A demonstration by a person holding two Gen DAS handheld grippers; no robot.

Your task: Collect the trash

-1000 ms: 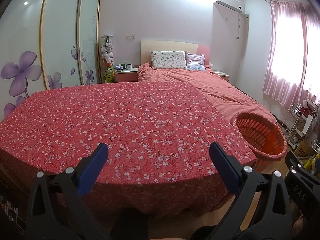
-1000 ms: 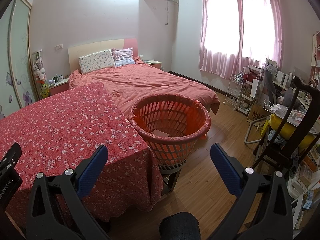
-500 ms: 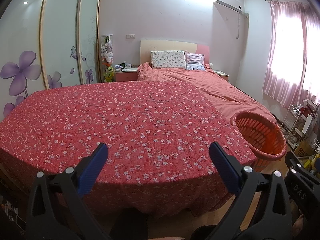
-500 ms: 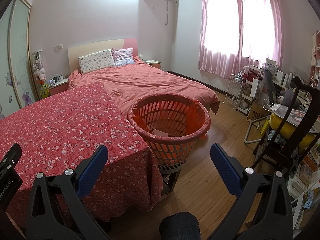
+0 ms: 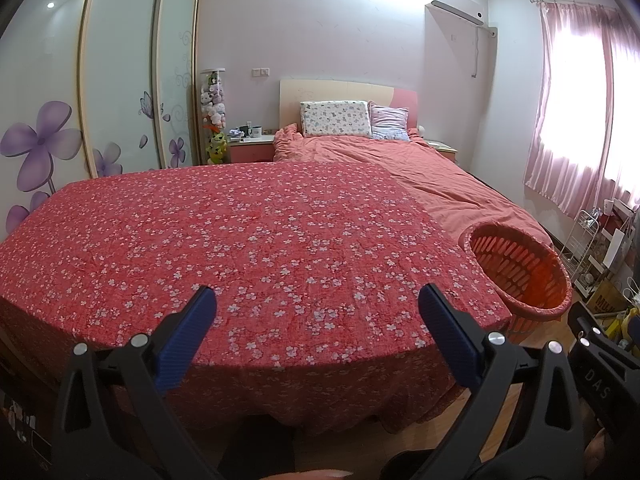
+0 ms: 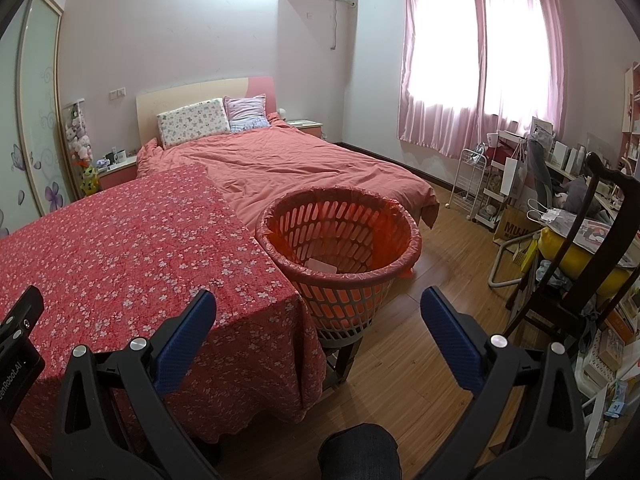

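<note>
While both grippers hang at the near edge of the counter (image 5: 260, 248), each has its fingers spread wide apart, with nothing between them. The left gripper (image 5: 316, 312) faces the floral red cloth (image 6: 132, 248) covering the counter; the right gripper (image 6: 318, 312) faces the basket (image 6: 340, 264). That orange basket, lined with a red bag, stands just beside the counter's right corner, raised on a dark stand. One flat white piece (image 6: 320, 266) lies at its bottom. Behind them is a bed (image 6: 304, 164).
</note>
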